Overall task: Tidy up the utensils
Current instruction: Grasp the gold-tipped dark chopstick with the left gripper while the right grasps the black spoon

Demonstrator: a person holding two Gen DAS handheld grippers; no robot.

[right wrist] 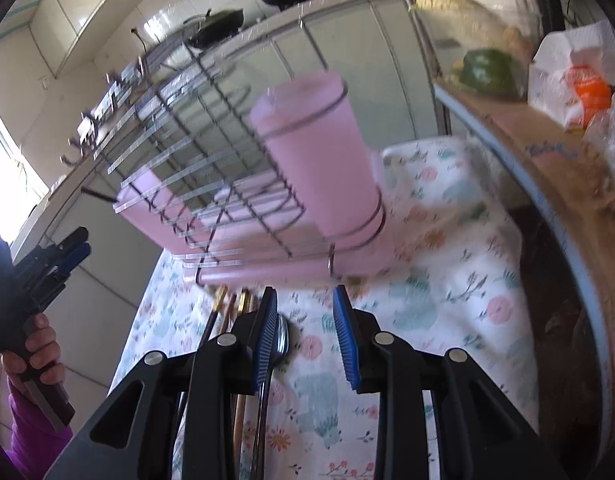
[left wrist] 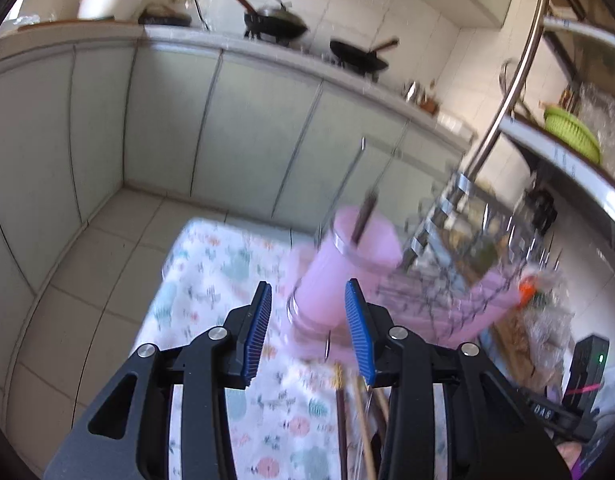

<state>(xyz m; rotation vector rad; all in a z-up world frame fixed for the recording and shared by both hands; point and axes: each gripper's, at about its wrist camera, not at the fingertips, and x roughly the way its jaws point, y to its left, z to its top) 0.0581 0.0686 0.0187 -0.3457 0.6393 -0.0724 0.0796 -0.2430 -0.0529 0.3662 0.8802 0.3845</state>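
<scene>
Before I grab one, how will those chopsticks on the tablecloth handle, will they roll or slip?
The chopsticks look thin, straight and stiff, so probably light but apt to roll. They lie bunched beside a metal spoon, so pinching just one may be fiddly. The floral cloth likely limits sliding.

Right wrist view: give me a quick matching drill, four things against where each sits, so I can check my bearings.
Things:
1. pink plastic utensil cup
2. metal spoon
3. green bell pepper
4. left hand-held gripper

Places:
A. on the shelf, upper right
B. far left, raised off the table
C. in the wire ring of the dish rack
D. on the floral tablecloth, beside the right hand-held gripper

Pairs: 1-C, 2-D, 3-A, 4-B
</scene>
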